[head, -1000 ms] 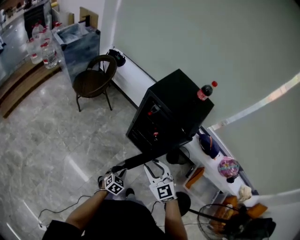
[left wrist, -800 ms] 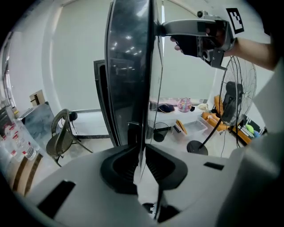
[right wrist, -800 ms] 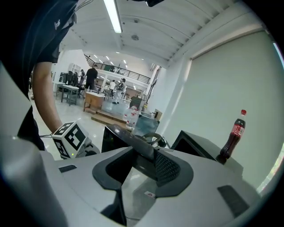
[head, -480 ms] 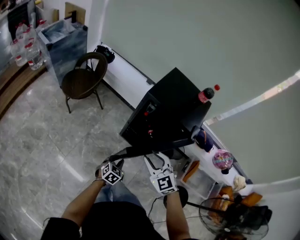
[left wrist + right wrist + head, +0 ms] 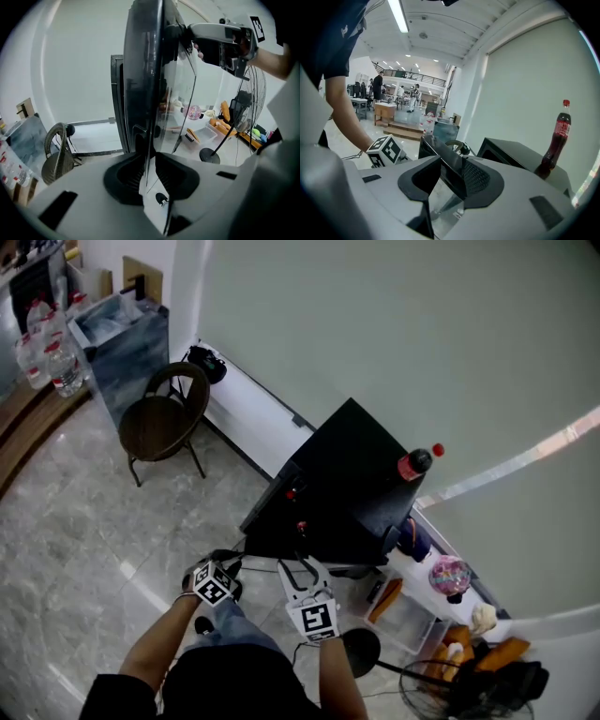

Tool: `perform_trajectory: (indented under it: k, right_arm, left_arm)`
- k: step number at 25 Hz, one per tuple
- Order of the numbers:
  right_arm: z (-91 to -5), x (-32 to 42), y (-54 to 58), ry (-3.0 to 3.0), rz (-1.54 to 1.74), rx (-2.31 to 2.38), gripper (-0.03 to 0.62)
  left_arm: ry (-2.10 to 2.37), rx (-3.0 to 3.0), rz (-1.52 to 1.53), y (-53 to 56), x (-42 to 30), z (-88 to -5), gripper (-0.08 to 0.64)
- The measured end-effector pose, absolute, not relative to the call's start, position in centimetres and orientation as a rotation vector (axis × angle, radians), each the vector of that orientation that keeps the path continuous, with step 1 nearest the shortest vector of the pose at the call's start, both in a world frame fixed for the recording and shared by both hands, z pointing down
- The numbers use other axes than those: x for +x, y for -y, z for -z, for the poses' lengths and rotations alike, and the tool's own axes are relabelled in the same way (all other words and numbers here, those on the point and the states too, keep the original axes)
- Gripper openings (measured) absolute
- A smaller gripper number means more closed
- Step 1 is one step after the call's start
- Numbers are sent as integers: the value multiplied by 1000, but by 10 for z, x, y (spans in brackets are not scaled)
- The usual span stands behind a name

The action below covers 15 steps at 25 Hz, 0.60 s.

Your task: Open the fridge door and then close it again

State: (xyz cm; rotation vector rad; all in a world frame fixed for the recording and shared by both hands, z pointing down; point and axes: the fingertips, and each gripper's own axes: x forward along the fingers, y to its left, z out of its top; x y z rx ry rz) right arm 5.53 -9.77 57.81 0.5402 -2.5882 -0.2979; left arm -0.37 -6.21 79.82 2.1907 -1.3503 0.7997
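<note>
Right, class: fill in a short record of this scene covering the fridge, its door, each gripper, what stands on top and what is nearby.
fridge: small and black, standing against the wall
door: glass-fronted fridge door, swung open
left gripper: shut on the door's edge
right gripper: shut on the door's dark frame
on top: cola bottle with a red cap, upright
nearby: brown chair, apart from the fridge, along the same wall
</note>
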Motion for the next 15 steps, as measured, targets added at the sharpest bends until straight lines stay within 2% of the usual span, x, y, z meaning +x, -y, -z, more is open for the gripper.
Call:
perform_trajectory:
  k: [15]
  right_arm:
    - [-565,21,175,2503,304,834,130]
  left_arm:
    - [1213,2248,-923,162,-48,-796,79]
